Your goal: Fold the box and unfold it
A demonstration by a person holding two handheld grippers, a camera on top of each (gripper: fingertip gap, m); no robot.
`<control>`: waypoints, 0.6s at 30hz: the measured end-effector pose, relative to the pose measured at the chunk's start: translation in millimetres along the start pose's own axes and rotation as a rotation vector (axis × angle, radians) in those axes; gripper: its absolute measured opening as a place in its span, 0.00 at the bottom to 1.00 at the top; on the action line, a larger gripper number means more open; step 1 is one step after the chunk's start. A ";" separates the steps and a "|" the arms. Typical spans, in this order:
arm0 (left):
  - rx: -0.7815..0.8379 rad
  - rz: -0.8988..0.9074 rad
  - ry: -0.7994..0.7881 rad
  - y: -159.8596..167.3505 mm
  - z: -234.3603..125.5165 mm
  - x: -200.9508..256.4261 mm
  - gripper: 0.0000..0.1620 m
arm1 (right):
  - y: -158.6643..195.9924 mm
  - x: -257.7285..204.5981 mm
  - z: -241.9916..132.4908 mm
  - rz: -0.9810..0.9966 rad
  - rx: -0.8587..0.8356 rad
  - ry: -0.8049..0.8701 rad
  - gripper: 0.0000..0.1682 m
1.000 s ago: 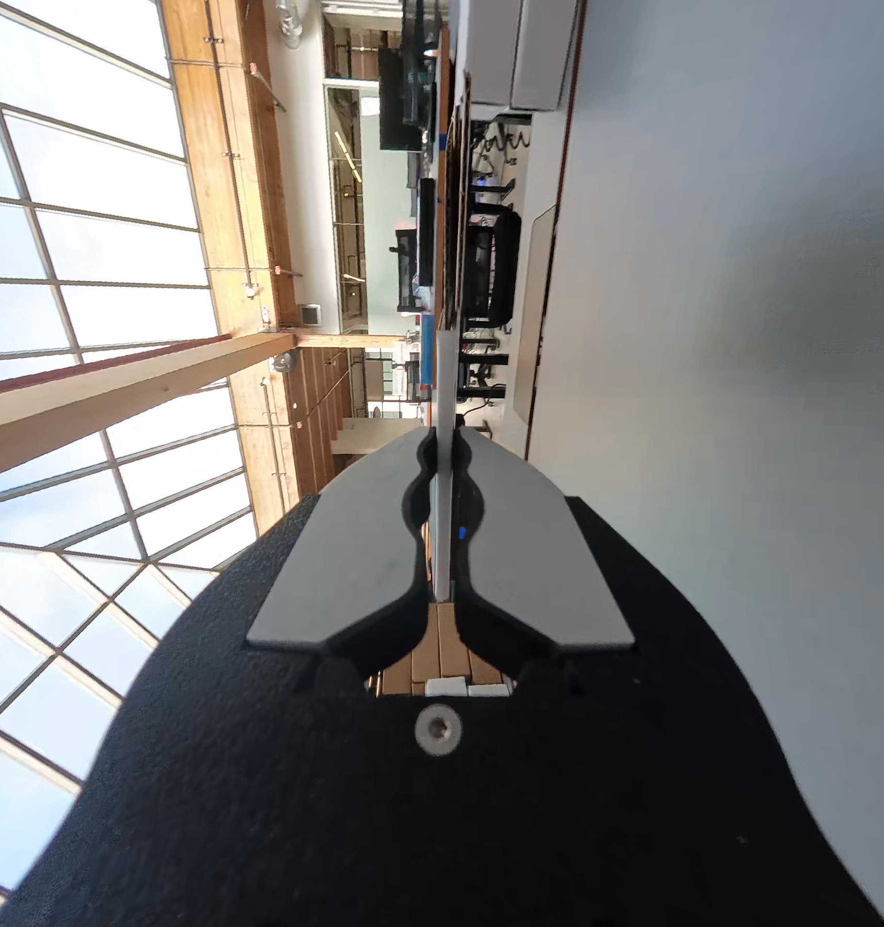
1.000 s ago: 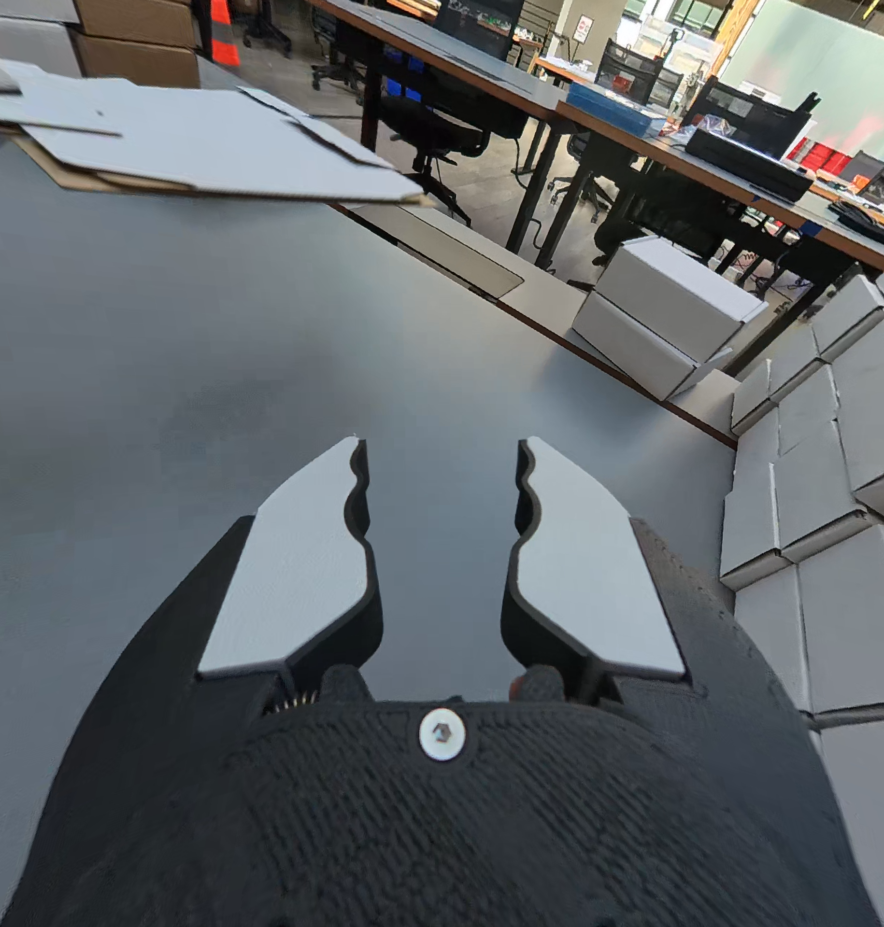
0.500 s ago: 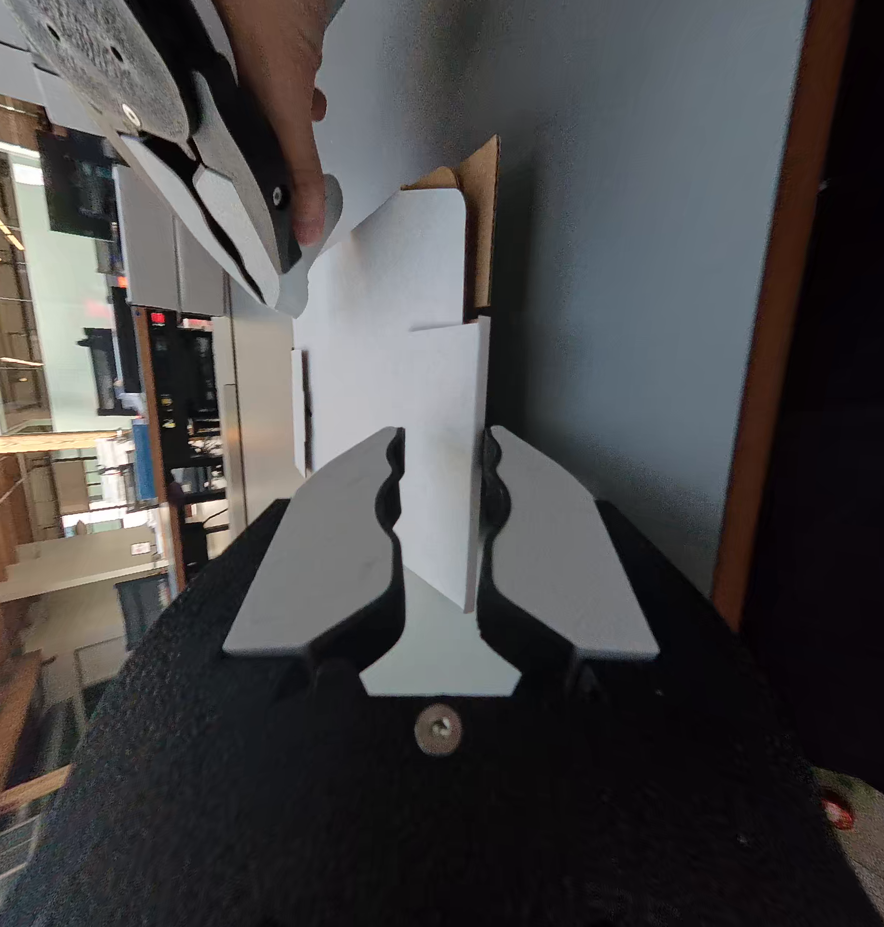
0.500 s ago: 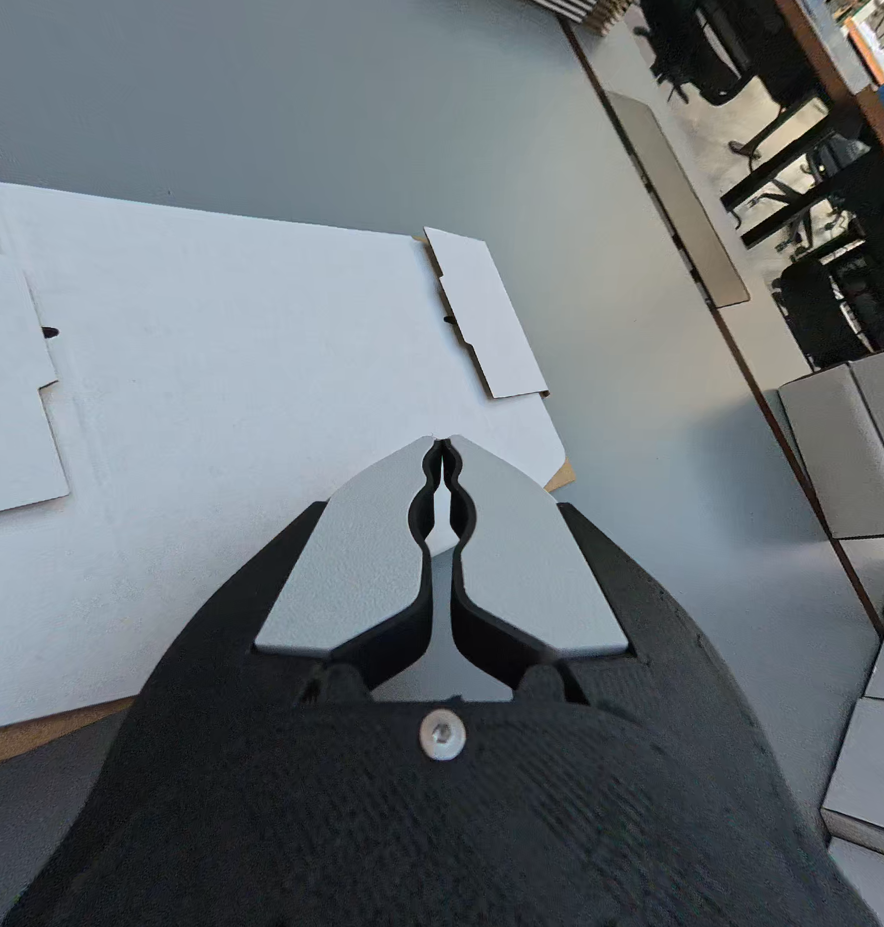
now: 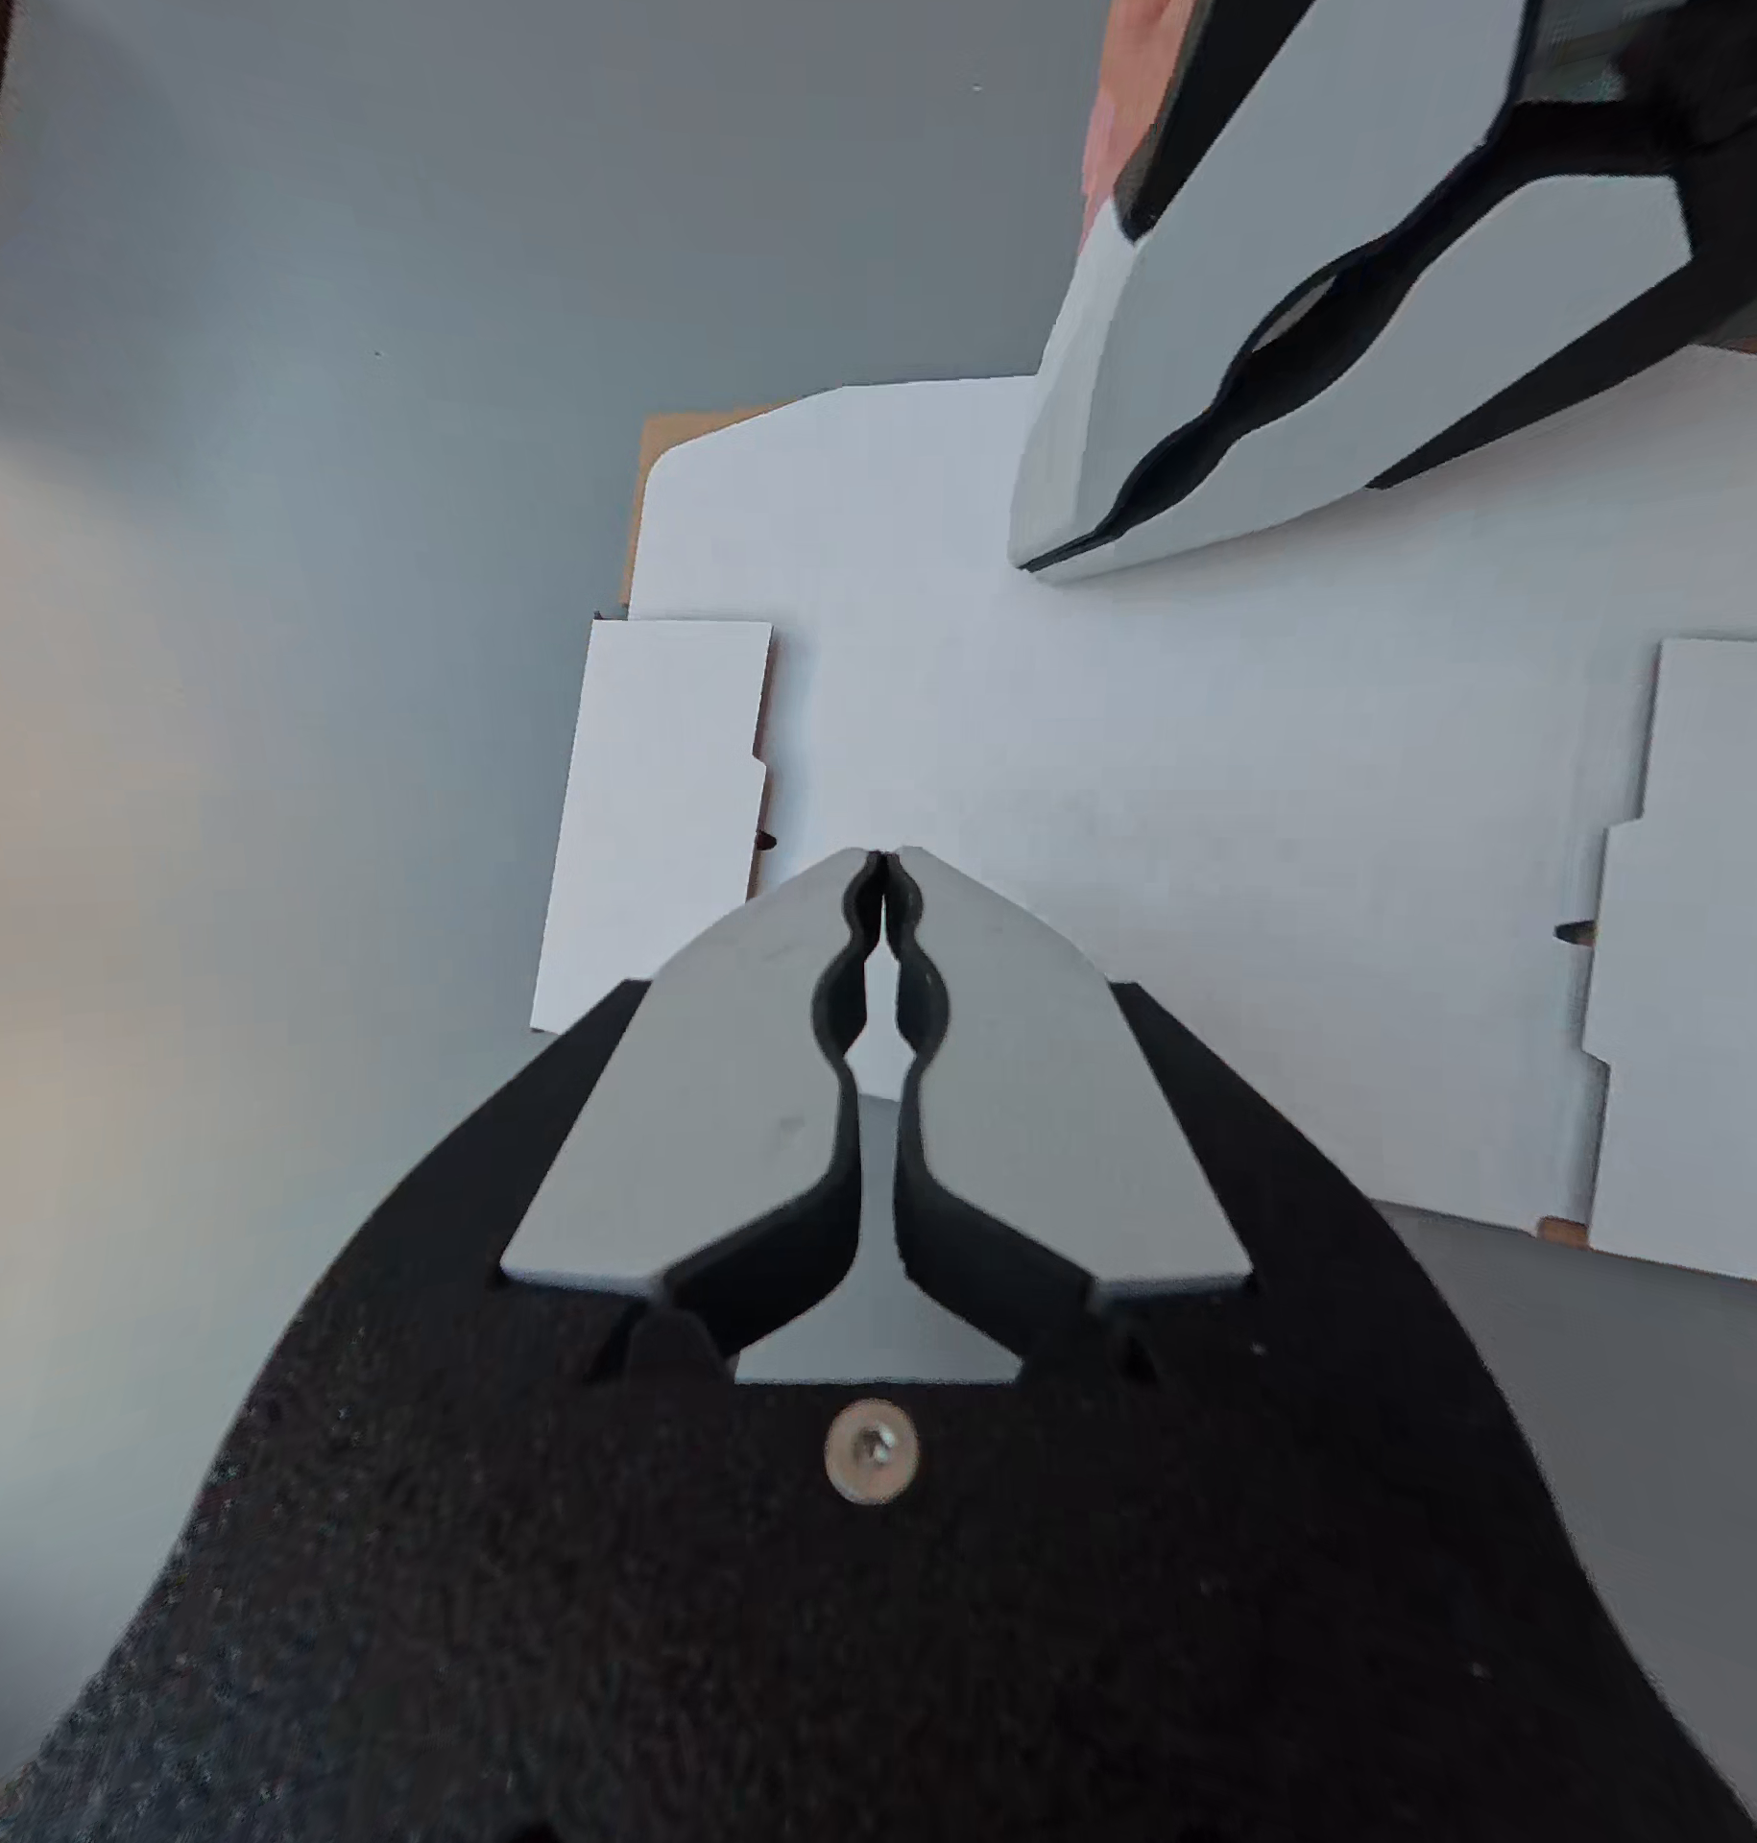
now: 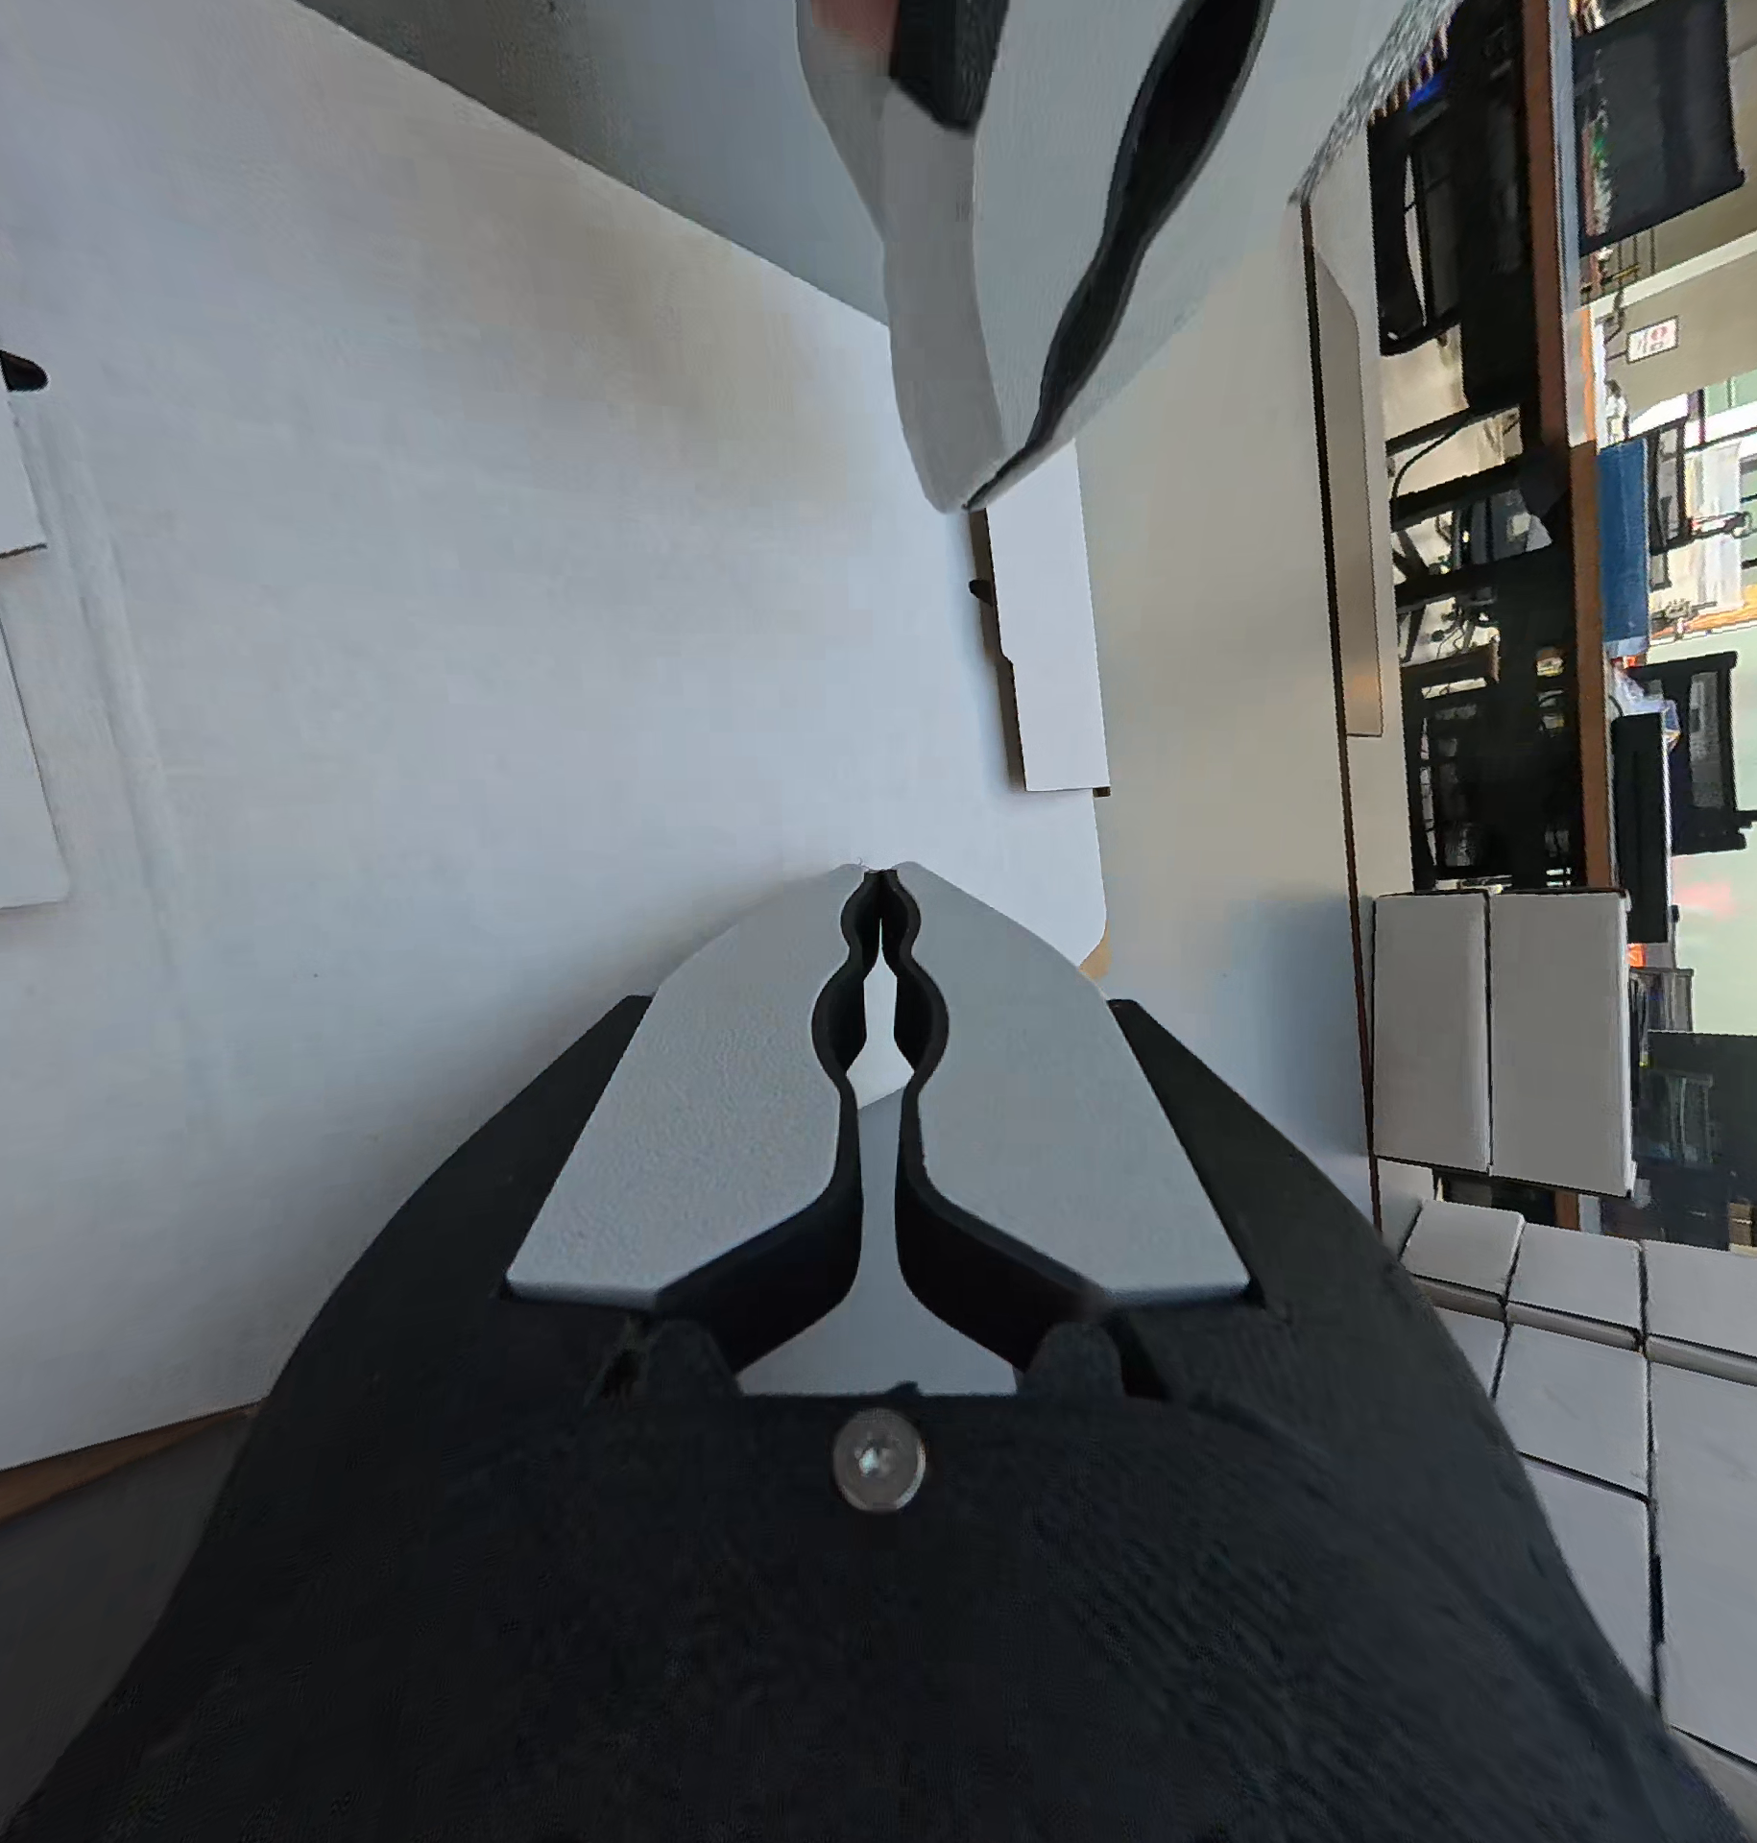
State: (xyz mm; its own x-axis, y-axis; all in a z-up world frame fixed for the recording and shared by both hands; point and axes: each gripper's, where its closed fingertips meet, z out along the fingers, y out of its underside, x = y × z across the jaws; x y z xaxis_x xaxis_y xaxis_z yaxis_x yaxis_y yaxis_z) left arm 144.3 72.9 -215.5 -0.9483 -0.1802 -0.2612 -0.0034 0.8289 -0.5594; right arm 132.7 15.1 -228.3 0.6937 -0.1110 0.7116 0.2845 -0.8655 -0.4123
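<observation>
A flat, unfolded white cardboard box [image 5: 1204,798] lies on the grey table [image 5: 306,499], with a side flap [image 5: 655,818] at its left and another flap [image 5: 1712,947] at its right. My left gripper [image 5: 884,860] is shut and empty, just over the near left part of the sheet. My right gripper [image 5: 1029,563] shows at the upper right, shut, with its tip over the far part. In the right wrist view the box [image 6: 456,598] fills the left. My right gripper [image 6: 879,878] is shut and empty over its edge, and the left gripper [image 6: 964,499] reaches in from above.
Several folded white boxes [image 6: 1553,1346] are stacked to the right of the table in the right wrist view, with two more [image 6: 1498,1037] beyond. The table's brown edge [image 6: 1353,898] runs there. Desks and chairs [image 6: 1513,618] stand farther off.
The left gripper held a panel of the raised box, opened, and is now shut and empty. The box now lies flat on the table. The right gripper went from open to shut.
</observation>
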 end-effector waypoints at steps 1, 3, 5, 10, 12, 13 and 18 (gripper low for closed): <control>-0.010 0.011 0.018 -0.1 7.1 -0.4 0.00 | -0.1 0.2 -0.2 -0.012 -0.002 0.013 0.00; -0.054 0.057 0.012 2.4 17.9 -4.0 0.00 | -0.5 0.1 -0.5 -0.026 0.001 0.023 0.00; -0.086 0.080 0.000 2.7 22.7 -7.6 0.00 | -0.7 -0.1 -0.5 -0.032 0.005 0.020 0.00; -0.163 0.148 -0.108 6.9 24.2 -22.7 0.00 | -1.1 -0.6 -0.5 -0.045 0.016 0.008 0.00; -0.175 0.227 -0.175 5.0 23.6 -25.5 0.00 | -1.1 -0.7 -0.5 -0.053 0.018 0.011 0.00; -0.170 0.264 -0.227 2.1 22.6 -28.6 0.00 | -1.1 -0.8 -0.6 -0.054 0.019 0.010 0.00; -0.133 0.307 -0.417 -14.9 17.1 -52.2 0.00 | -1.0 -0.8 -0.6 -0.041 0.026 0.000 0.00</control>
State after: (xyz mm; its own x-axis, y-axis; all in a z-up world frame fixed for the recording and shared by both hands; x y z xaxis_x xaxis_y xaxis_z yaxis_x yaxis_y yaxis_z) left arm 199.2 60.9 -207.0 -0.7053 -0.0918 -0.7030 0.1881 0.9318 -0.3103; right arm 131.4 15.8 -228.2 0.6812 -0.0753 0.7282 0.3300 -0.8564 -0.3971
